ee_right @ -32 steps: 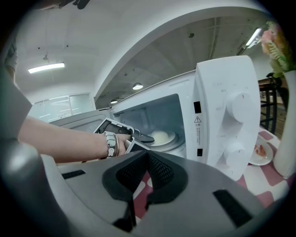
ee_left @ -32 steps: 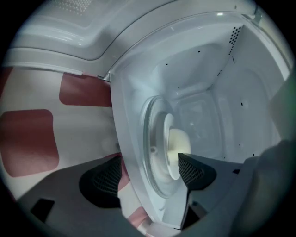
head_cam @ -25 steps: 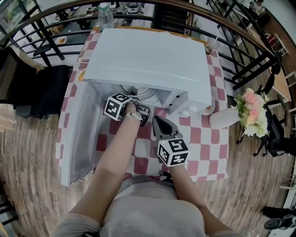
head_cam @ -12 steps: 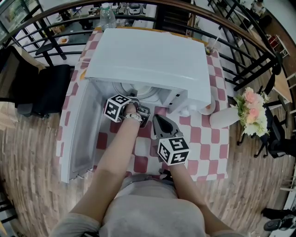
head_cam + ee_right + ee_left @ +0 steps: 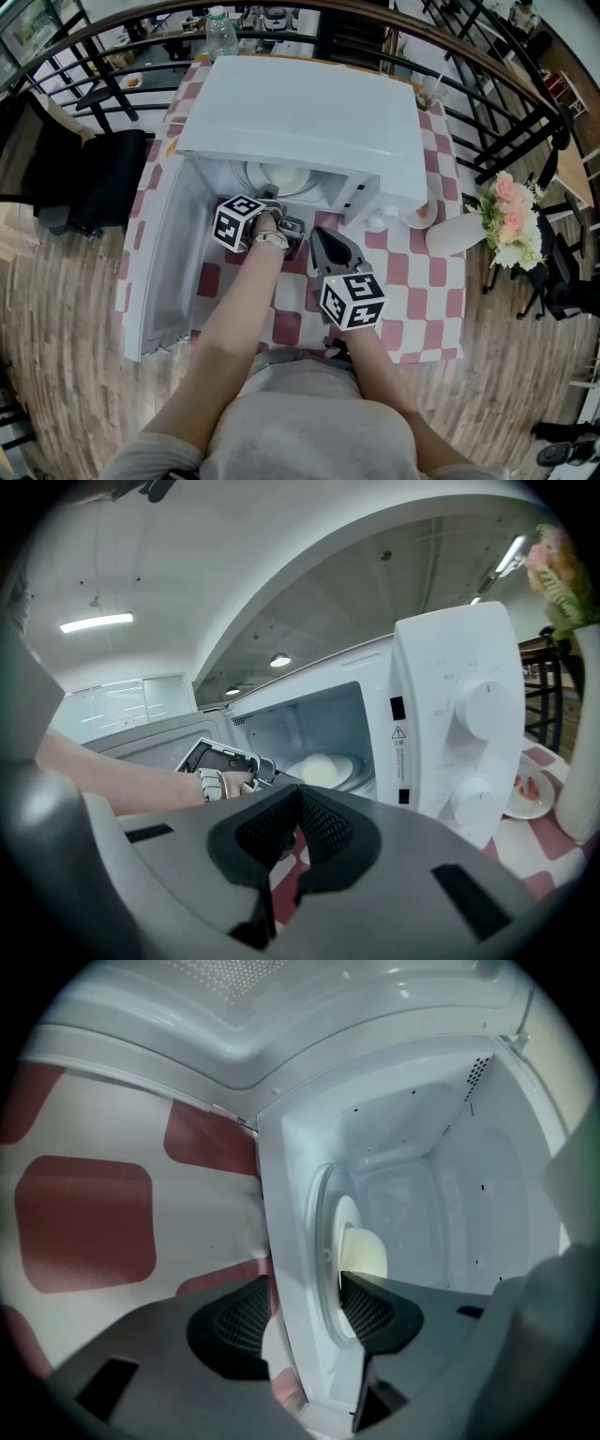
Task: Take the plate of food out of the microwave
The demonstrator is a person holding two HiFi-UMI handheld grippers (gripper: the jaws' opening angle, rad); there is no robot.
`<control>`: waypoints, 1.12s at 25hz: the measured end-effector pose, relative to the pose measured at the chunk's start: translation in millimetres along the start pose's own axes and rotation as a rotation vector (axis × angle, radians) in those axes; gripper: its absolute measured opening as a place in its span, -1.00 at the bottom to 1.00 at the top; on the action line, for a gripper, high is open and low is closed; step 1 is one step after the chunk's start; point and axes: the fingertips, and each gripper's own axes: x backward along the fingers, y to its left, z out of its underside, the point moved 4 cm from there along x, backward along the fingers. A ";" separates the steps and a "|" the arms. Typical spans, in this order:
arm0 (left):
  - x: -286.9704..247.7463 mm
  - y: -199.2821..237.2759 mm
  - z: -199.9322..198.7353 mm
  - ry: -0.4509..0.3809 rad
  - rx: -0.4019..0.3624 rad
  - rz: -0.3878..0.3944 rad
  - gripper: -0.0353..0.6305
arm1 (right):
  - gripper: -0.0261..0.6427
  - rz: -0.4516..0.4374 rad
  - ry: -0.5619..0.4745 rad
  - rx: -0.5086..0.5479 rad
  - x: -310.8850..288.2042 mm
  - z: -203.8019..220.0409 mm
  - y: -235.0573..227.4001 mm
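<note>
Directly ahead of the left gripper's (image 5: 305, 1309) half-open fingers (image 5: 234, 1321), which have just been closing and grip nothing yet, sits the plate (image 5: 281, 176) in the microwave (image 5: 300, 112); the shut, empty right gripper (image 5: 298, 808) is farther off.

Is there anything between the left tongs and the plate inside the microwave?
Nothing visible blocks it. The door is swung aside. The left tongs have just been closing, and only the front edge of the microwave shows between them. The plate lies just beyond.
</note>
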 end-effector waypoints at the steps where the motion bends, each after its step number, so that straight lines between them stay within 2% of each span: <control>1: 1.7 0.5 0.8 -0.001 0.004 0.002 -0.19 | -0.85 0.000 -0.002 0.000 0.8 -0.3 -0.1; 8: 11.0 -6.1 -0.5 -0.005 0.011 0.021 -0.53 | -0.85 0.004 -0.007 0.003 2.7 -1.7 1.4; 13: 14.7 -7.9 -0.2 0.012 0.029 0.034 -0.67 | -0.85 0.007 -0.010 0.005 3.2 -1.6 2.0; 14: 15.7 -9.0 -0.3 0.014 0.030 0.041 -0.77 | -0.85 0.007 -0.011 0.006 3.3 -1.7 2.5; 19: 18.9 -9.4 -1.1 0.019 0.051 0.071 -0.79 | -0.85 0.002 -0.012 0.013 3.9 -2.8 6.2; 28: 29.0 -12.5 2.5 0.012 0.056 0.187 -0.84 | -0.85 0.001 -0.021 0.020 7.8 -5.1 8.6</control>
